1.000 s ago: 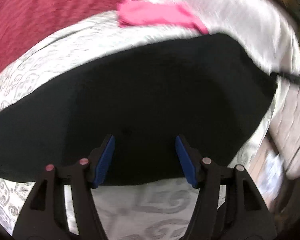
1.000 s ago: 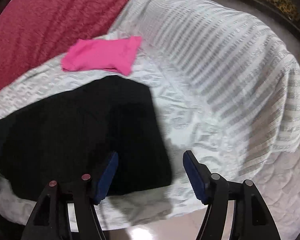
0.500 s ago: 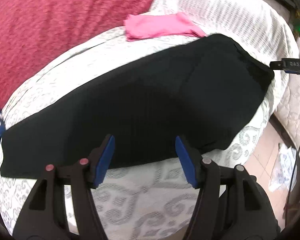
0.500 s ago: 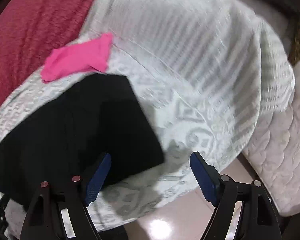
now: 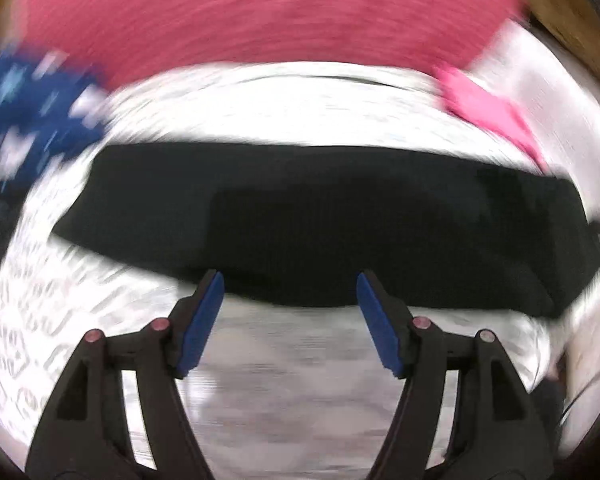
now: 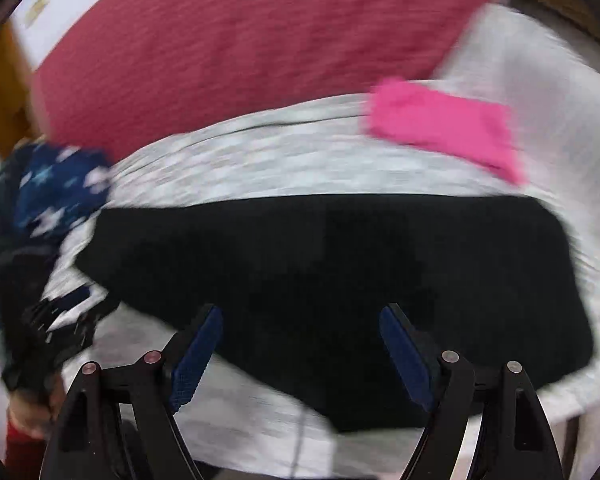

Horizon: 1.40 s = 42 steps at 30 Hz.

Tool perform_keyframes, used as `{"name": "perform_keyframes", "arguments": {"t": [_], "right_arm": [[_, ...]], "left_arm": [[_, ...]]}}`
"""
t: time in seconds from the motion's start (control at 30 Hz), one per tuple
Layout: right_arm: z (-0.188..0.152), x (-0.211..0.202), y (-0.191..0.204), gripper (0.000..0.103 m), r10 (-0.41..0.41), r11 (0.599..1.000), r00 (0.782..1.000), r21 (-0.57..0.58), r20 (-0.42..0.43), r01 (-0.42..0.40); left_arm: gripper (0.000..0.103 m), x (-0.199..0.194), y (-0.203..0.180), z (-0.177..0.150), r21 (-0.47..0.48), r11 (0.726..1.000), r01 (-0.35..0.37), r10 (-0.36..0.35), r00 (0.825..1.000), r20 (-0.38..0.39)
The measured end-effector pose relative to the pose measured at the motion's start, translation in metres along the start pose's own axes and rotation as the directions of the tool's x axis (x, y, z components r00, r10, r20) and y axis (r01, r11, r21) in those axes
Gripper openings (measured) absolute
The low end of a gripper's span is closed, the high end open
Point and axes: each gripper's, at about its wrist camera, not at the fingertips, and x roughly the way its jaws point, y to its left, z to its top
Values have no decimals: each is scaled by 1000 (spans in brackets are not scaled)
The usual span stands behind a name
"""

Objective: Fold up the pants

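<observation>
On the patterned white bedspread [image 5: 284, 392]: black pants [image 5: 320, 224], laid out as one long dark band, seen whole now from both wrist views rather than only in part as half a second ago. Probably already folded lengthwise, though blur hides the layers. Left gripper [image 5: 290, 304] wide, nothing between the blue pads, hanging just short of the near hem; right gripper [image 6: 300, 340] equally wide and empty above the cloth's near edge. Both swung toward the middle and backed off, so likely lining up for a crosswise fold. Beyond: pink cloth [image 6: 444, 128], red blanket [image 6: 240, 48], blue starred fabric [image 6: 56, 192].
</observation>
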Motion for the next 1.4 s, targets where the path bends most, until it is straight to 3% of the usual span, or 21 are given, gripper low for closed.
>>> {"name": "perform_keyframes", "arguments": {"t": [0.07, 0.13, 0.3, 0.43, 0.57, 0.7, 0.8, 0.9, 0.97, 1.1, 1.23, 1.4], "right_arm": [[5, 22, 33, 83, 71, 996, 997, -51, -29, -72], [7, 44, 66, 83, 117, 988, 991, -96, -62, -122], [4, 87, 117, 83, 177, 963, 973, -176, -148, -202], [7, 104, 133, 83, 186, 953, 966, -208, -177, -222], [13, 120, 134, 83, 183, 958, 963, -185, -199, -220], [28, 133, 148, 83, 201, 939, 956, -236, -215, -250], [65, 141, 183, 83, 249, 872, 952, -387, -178, -300], [106, 163, 230, 83, 316, 783, 932, -506, -179, -362], [129, 186, 265, 79, 361, 704, 906, -571, -222, -421], [151, 237, 316, 67, 371, 606, 870, -626, -323, -491], [164, 277, 344, 67, 383, 586, 846, -610, -371, -533], [164, 294, 357, 67, 399, 571, 816, -583, -418, -578]], "left_arm": [[70, 7, 66, 2, -197, 980, -21, 16, 999, -29], [70, 13, 126, 5, -345, 938, -42, 31, 999, -38], [70, 28, 213, 12, -510, 859, -34, 7, 998, -55], [70, 38, 237, 13, -561, 828, -14, -10, 999, -41], [70, 44, 239, 14, -544, 839, 27, -34, 999, -4], [60, 43, 242, 13, -504, 861, 64, -60, 998, 24], [60, 48, 243, 11, -495, 865, 83, -80, 996, 28], [60, 48, 242, 13, -486, 868, 103, -83, 995, 64], [60, 47, 244, 14, -483, 864, 143, -108, 989, 101], [60, 47, 244, 16, -445, 889, 106, -63, 992, 110], [60, 50, 244, 16, -426, 896, 128, -81, 989, 127], [44, 49, 235, 25, -364, 922, 132, -84, 986, 147]]}}
